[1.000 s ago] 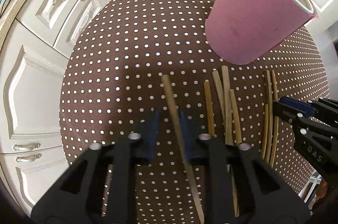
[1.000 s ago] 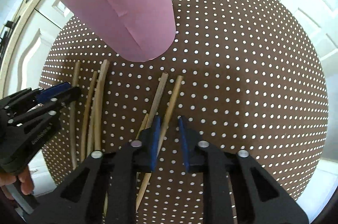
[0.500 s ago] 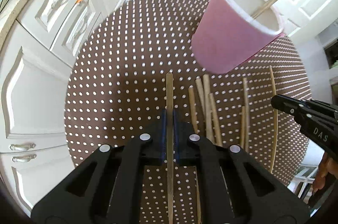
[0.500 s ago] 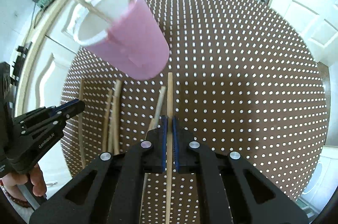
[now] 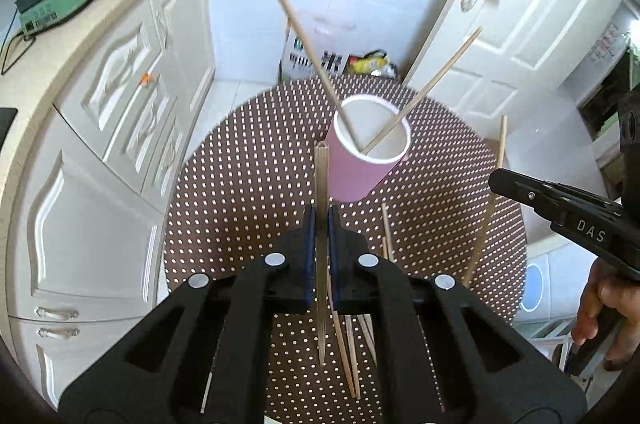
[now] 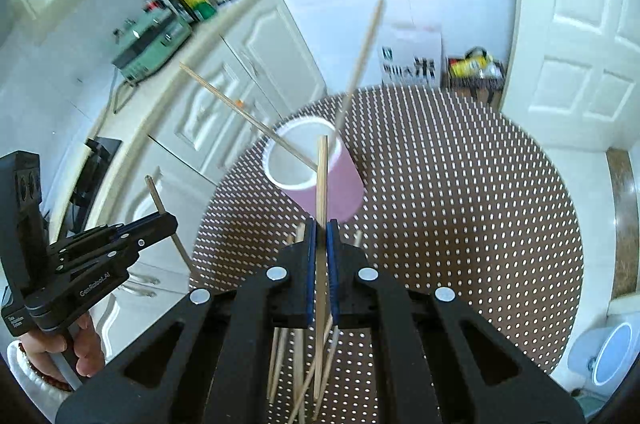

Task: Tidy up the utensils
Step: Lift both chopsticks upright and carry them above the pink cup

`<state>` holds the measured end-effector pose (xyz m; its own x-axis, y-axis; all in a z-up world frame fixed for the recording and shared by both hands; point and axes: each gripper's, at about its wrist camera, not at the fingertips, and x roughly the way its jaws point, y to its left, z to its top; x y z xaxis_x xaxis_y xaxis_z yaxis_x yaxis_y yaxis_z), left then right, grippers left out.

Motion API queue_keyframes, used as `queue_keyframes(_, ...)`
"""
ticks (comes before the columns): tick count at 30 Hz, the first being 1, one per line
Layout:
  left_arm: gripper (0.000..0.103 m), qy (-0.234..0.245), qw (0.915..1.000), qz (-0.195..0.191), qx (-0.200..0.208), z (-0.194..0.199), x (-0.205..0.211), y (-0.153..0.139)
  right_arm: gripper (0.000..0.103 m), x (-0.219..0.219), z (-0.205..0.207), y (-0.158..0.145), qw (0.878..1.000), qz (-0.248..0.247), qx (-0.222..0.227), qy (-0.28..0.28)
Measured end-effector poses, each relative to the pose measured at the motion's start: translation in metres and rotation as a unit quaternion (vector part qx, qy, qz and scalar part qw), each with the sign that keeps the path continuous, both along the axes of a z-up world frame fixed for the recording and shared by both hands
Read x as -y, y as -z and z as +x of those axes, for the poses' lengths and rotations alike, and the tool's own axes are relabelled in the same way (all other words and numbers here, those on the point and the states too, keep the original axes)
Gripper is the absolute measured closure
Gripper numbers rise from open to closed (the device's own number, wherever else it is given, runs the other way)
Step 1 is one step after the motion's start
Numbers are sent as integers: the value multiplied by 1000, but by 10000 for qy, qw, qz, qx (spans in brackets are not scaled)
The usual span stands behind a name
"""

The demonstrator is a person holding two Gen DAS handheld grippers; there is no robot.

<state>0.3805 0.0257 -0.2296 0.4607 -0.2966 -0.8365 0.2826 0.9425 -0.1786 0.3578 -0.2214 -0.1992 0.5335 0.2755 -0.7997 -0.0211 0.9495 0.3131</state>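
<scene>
Two wooden chopsticks, each clamped in a tool, held above and on the near side of the pink cup [image 5: 366, 160]. The left chopstick [image 5: 320, 224] is pinched between the closed jaws of the left tool [image 5: 320, 236], its tip just beside the cup's near-left wall; the right chopstick [image 6: 321, 184] is pinched likewise in the right tool [image 6: 321, 236], its tip crossing the cup's white rim as that view shows it. Both sticks lie along the line of their tool's fingers, with a long tail trailing back under the jaws.

The cup stands upright toward the middle of the round dotted worktop [image 5: 224, 184] and already holds two chopsticks [image 5: 420, 92] leaning in a V against opposite sides of its rim. More loose chopsticks [image 5: 348, 352] lie on the cloth in front of the cup, under the two tools.

Step in hand, as judged: carry each stick to the cup and drop it in. To do it well, bring one tip at a time over the open mouth, aiming for the gap between the two leaning sticks; tilt the stick steeply so that its lower end goes in first; release only once that end is below the rim. The cup looks light and tall, so a sideways knock on its rim or on the leaning sticks could tip it. The two tools should approach in turn, not together, to avoid crossing.
</scene>
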Motion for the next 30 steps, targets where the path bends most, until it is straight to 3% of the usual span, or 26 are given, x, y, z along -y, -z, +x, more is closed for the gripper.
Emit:
queue_keyframes(16, 97, 74, 9947, -559, 865, -18, -9, -78, 99, -16, -28, -67, 9939, -334, 1048, -30)
queue_keyframes(30, 97, -31, 9855, -927, 1418, -3, -3, -121, 99, -22, -1, -102, 9842, -506, 1691, -98)
